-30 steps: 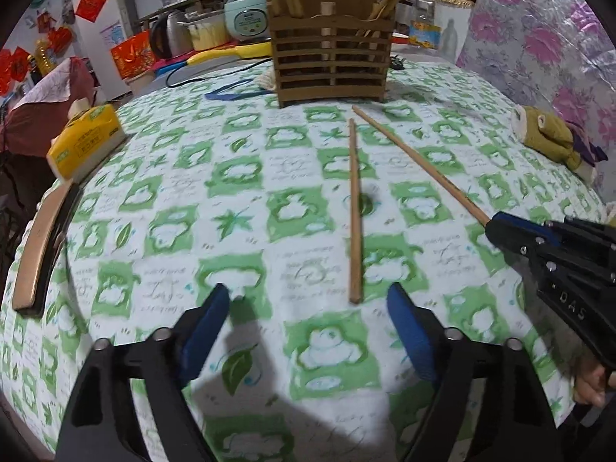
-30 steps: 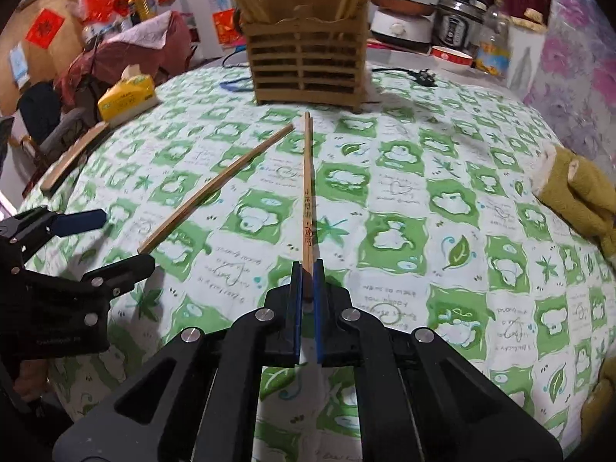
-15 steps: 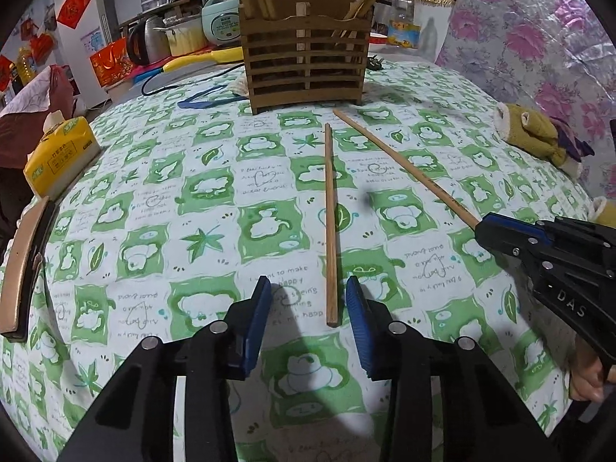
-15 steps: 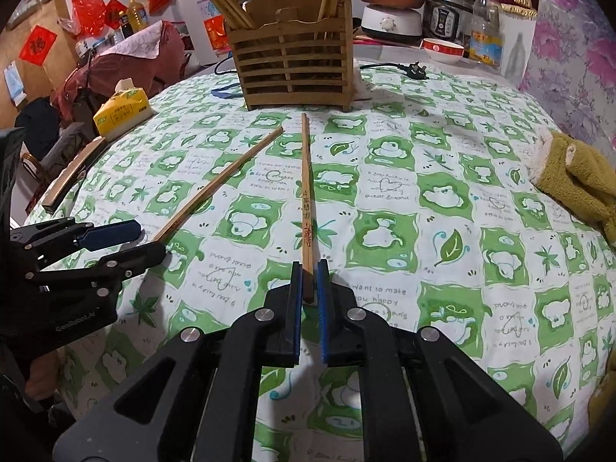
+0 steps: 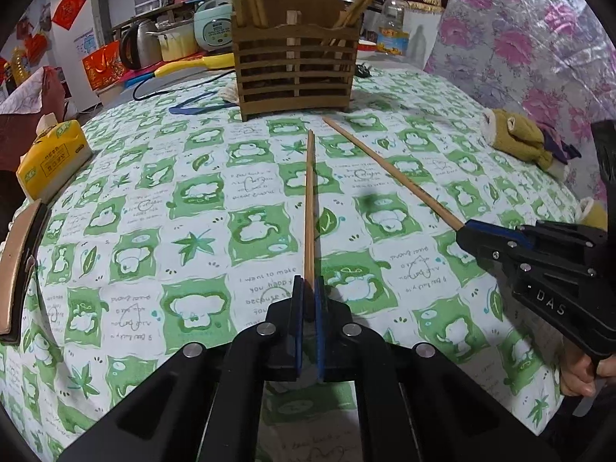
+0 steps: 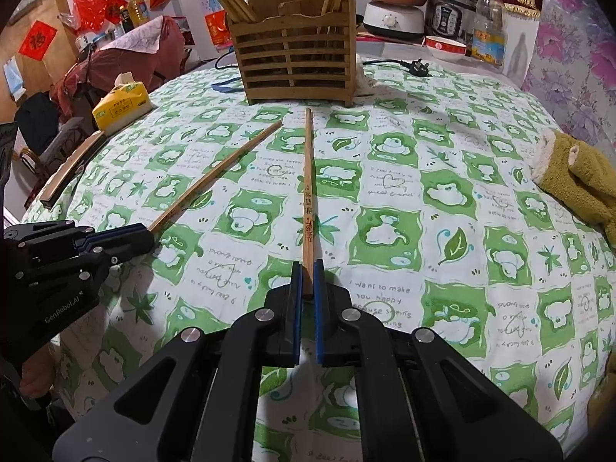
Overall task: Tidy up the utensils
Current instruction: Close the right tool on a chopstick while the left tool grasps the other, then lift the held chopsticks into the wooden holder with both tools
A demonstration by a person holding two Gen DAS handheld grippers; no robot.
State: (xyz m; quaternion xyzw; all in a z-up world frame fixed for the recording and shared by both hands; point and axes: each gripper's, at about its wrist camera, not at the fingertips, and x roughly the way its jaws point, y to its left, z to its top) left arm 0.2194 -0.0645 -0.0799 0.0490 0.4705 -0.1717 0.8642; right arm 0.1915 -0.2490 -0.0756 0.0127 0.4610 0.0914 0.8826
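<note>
Gripping near ends of two chopsticks [image 5: 309, 208] [image 6: 307, 192] pointing toward holder [image 5: 294, 73]: left gripper [image 5: 307, 300] and right gripper [image 6: 307, 281] both clamped tight. Probably light, stiff, slippery; far tips liable to swing.

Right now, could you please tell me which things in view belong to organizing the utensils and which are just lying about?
Belongs to the job:
- left chopstick, in left tongs
- right chopstick, in right tongs
- wooden holder

Lying about:
- tissue pack
- plush toy
- plug
</note>
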